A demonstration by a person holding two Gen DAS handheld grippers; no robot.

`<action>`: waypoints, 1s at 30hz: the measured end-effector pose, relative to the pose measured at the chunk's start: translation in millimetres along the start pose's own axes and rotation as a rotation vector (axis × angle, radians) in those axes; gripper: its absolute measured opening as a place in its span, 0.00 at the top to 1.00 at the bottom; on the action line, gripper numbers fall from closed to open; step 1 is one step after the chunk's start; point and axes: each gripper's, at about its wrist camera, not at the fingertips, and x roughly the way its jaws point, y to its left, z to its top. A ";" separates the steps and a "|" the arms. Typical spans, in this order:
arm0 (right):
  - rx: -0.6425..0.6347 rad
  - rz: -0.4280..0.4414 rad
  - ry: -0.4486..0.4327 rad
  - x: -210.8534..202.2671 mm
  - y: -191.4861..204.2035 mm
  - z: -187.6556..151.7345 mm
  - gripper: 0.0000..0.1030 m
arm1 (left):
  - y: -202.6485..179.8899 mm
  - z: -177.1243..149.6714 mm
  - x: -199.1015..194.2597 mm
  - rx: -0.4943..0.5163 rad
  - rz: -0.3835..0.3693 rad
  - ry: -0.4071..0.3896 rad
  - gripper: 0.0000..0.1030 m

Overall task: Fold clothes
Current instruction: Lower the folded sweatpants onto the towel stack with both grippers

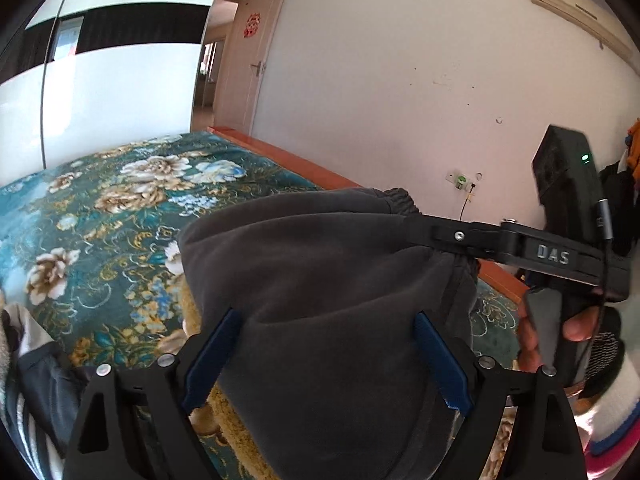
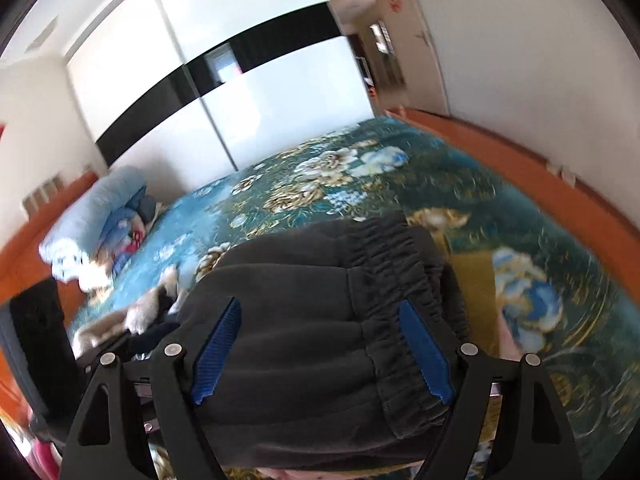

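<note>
On bed [image 1: 100, 240] – both claws spread over dark trousers [image 1: 320, 280]; right view alone shows waistband [image 2: 400, 248]

The left gripper [image 1: 326, 354] is pointing downward, jaws standing wide apart. The right gripper [image 2: 322, 346] is tilting down too, jaws spread, a hand [image 1: 560, 332] gripping its handle.

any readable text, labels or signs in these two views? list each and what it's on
"DAS": pale letters on the black body of the right gripper, seen from the left wrist view.
Red paper decoration on the door: a cut-out emblem, no characters legible.
Same red decoration in the right wrist view: blurred, unreadable.
Nothing legible on the dark grey pants or the floral bedspread.
</note>
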 end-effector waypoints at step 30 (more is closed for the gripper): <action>-0.058 -0.059 -0.075 -62.4 4.0 -36.7 0.20 | -44.9 -34.5 -57.1 0.020 0.036 -0.102 0.09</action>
